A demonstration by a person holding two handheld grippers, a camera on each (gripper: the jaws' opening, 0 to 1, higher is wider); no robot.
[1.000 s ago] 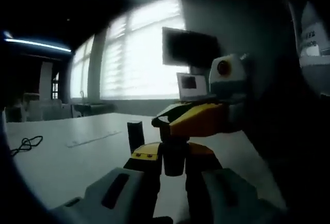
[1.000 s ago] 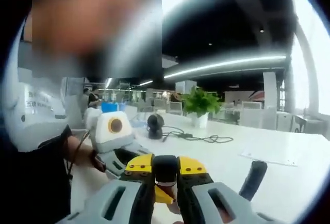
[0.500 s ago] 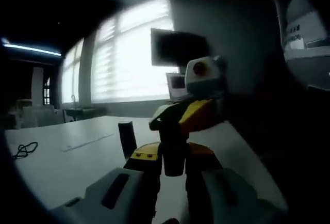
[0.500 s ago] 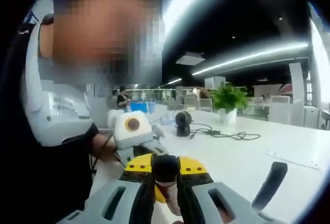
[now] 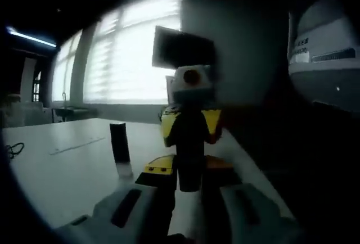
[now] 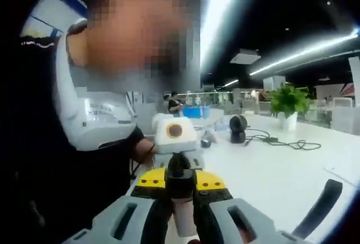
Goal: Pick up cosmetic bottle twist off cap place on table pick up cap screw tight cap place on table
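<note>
1. Office room: the left gripper view faces bright blinded windows [image 5: 126,53], with a dark wall monitor [image 5: 183,50] beside them; the right gripper view faces ceiling light strips [image 6: 306,53], a green potted plant [image 6: 288,104] and a black cable [image 6: 287,141] far down the long white table [image 6: 281,171].
2. Left gripper [image 5: 188,171]: yellow-tipped jaws are closed on a dark cylindrical cosmetic bottle [image 5: 189,168], held upright above the table edge.
3. Right gripper [image 6: 181,185]: jaws are clamped on a black rounded bottle cap [image 6: 180,176]; a pale bottle body shows just below the cap, between the jaws.
4. From the left gripper view, the right gripper stands directly ahead, touching the top of the held bottle. From the right gripper view, the left gripper sits just behind the cap, held by a person's hand [image 6: 147,149].
5. Left gripper view alone gives a second dark upright cylinder [image 5: 119,149] standing on the table, apart from the grippers.
6. Right gripper view alone gives the person's white-and-black shirt [image 6: 95,120] and a small black round device [image 6: 238,129] on the table.
7. Lower right of the right gripper view: a dark slanted bar [image 6: 319,210]; identity unclear.
</note>
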